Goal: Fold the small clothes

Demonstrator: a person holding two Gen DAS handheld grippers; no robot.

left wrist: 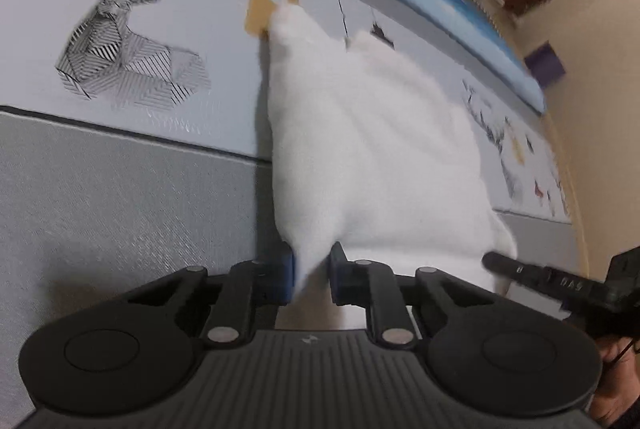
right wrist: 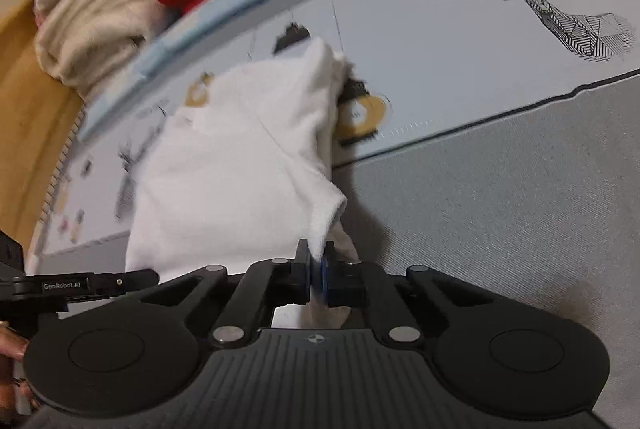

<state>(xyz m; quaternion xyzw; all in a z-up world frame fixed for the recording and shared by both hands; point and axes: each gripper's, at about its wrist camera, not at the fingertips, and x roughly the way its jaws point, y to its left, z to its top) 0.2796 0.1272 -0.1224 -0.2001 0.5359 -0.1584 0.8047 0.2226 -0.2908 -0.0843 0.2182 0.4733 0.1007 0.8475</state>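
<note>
I hold the white garment (left wrist: 372, 149) by its two near corners so it hangs taut between my hands, its far end resting on the deer-print mat (left wrist: 132, 41), ready for a fold. My left tongs (left wrist: 312, 275) stand narrow around one corner; whether the pads truly pinch it I cannot tell. My right tongs (right wrist: 316, 271) are clamped tight on the other. What kind of garment it is stays unclear, its underside hidden and everything motion-blurred.

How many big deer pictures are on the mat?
1 clear: the big deer on the mat, beside the white cloth. Faint smaller deer print past the cloth; more may be hidden.
</note>
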